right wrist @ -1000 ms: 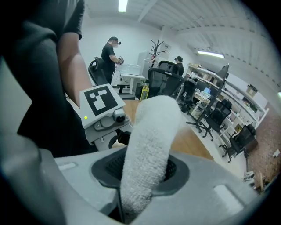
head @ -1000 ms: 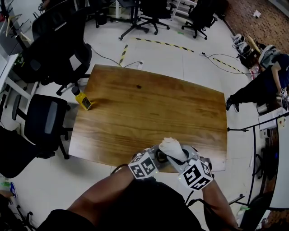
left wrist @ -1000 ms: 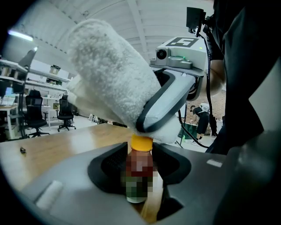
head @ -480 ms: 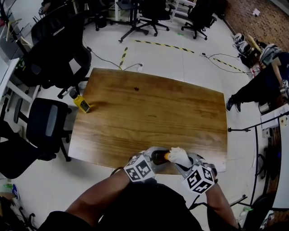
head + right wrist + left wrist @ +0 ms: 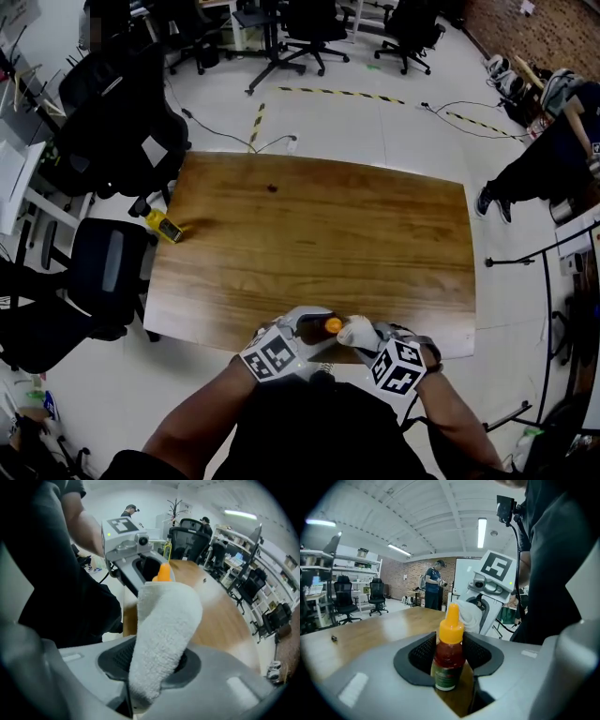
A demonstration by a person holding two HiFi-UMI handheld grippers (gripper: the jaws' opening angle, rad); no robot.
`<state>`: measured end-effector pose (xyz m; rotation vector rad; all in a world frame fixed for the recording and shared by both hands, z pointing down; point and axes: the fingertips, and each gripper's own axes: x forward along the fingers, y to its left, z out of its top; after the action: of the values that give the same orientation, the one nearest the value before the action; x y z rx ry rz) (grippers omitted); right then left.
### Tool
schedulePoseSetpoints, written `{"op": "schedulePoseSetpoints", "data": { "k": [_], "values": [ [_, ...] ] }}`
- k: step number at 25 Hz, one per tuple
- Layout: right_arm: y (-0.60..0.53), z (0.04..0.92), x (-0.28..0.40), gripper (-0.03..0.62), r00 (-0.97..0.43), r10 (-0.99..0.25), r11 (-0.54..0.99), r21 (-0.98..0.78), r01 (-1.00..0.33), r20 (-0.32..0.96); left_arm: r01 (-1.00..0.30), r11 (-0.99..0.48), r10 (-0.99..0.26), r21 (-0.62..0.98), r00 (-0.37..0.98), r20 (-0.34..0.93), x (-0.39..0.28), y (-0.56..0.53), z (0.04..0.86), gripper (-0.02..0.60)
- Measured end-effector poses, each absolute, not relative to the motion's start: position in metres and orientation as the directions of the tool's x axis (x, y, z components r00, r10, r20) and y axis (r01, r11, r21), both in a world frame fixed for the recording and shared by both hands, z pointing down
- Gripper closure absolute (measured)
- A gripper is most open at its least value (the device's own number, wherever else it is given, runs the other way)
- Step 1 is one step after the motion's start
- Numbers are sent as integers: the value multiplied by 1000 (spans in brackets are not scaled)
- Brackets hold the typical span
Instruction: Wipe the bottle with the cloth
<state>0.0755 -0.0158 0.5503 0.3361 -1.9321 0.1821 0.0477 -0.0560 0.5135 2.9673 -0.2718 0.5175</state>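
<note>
In the head view, the bottle (image 5: pixel 333 325) is held over the near edge of the tabletop (image 5: pixel 309 234), and both forearms are drawn in close to the body. In the left gripper view, the left gripper (image 5: pixel 449 651) is seen pinching the bottle by its body. It could be levered out by hard sideways pressure. In the right gripper view, the right gripper (image 5: pixel 157 660) is clamped on the rolled cloth (image 5: pixel 164 630), which is angled down at the orange cap. The cloth could be dragged loose by a snag.

Bright, even light from ceiling strip lamps (image 5: pixel 482 531); gripper views bulge, corners black; near jaws soft-focused.
</note>
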Motion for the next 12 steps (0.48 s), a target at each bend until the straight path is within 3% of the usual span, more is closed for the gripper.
{"op": "schedulePoseSetpoints", "data": {
  "k": [3,7,12],
  "values": [
    [-5,555,94,480,-422,-88,916,-94,-391,902,-233,-970,-191,66,904,383,49,-55,516,393],
    [-15,536,107,480,-641,-137,790,-307,-530,755,-328,-942,-277,63,874,399,39,-58,510,368],
    [-19,513,95,480,-801,-199,643,-542,-542,565,-467,-868,-383,166,844,374,-8,-48,488,367]
  ]
}}
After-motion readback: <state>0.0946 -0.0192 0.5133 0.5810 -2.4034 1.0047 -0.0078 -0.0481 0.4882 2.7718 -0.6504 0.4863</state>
